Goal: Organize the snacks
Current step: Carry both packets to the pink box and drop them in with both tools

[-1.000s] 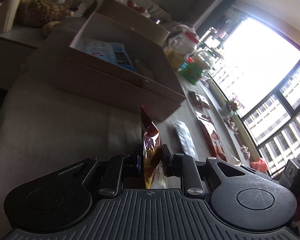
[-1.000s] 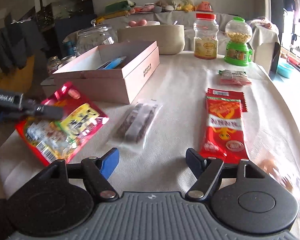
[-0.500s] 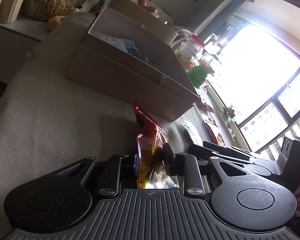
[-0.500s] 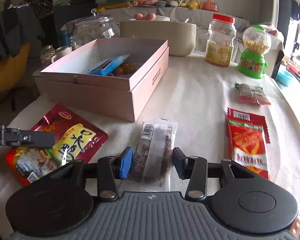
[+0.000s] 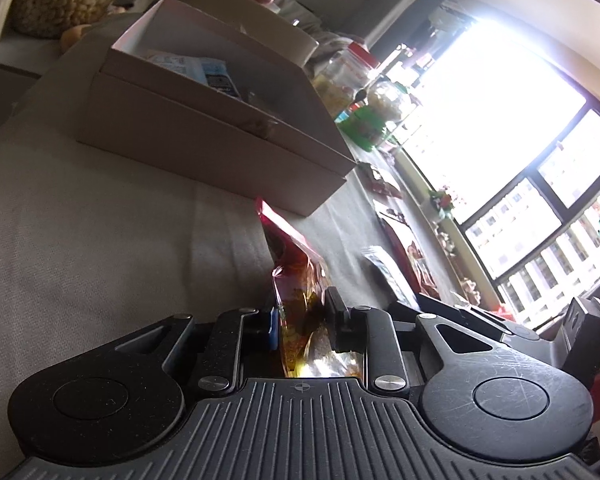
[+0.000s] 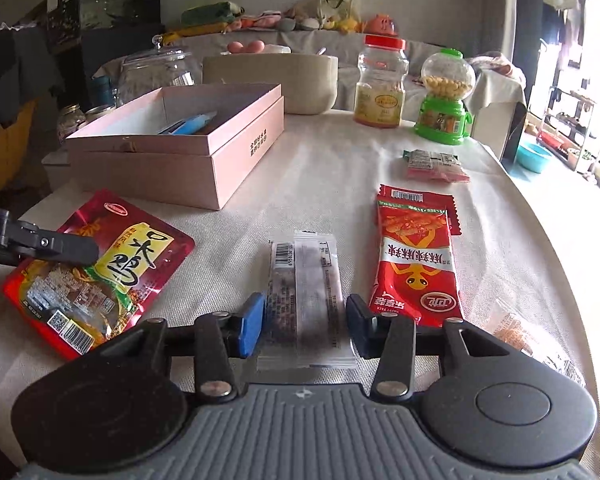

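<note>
Right wrist — cloth-covered table [image 6: 324, 184] (sunlit room)

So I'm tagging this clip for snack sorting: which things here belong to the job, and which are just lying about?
Job:
pink box
red-yellow pouch, in left gripper
clear packet, between right gripper fingers
red packet
small green-red packet
orange packet

Lying about:
red-lid jar
green candy dispenser
beige bowl
glass jar
</note>
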`<state>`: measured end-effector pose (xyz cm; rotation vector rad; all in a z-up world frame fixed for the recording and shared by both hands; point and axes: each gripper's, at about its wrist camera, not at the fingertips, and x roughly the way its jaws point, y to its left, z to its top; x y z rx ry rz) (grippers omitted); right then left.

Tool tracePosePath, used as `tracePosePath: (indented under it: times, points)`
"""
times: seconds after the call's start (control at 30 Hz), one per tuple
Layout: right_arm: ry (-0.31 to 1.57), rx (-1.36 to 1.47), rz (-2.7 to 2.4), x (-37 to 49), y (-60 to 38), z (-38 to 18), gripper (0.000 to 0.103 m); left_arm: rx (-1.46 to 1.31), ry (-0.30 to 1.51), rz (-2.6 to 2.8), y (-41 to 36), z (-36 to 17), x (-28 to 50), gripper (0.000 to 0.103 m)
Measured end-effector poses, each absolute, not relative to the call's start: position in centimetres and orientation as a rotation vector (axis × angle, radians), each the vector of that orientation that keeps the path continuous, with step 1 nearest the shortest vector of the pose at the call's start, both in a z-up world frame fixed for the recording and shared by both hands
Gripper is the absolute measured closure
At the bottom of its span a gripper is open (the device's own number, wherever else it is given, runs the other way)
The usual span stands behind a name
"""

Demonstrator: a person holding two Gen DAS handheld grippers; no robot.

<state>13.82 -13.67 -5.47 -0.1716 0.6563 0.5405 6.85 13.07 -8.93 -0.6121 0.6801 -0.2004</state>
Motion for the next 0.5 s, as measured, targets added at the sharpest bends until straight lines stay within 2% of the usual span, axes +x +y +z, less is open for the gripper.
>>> tracePosePath:
  times: [0.4,0.5]
  points:
    - [0.691,-0.164,0.659,12.7,-12.8,-4.9,0.054,-0.604,0.665,-0.194,12.6,-9.7,6.8,0.072]
    - [0.718,-0.114,0.655,13.7,-12.7,-4.7,0.047,-0.596,0.665,-0.196,12.5,-9.6,6.8,0.072]
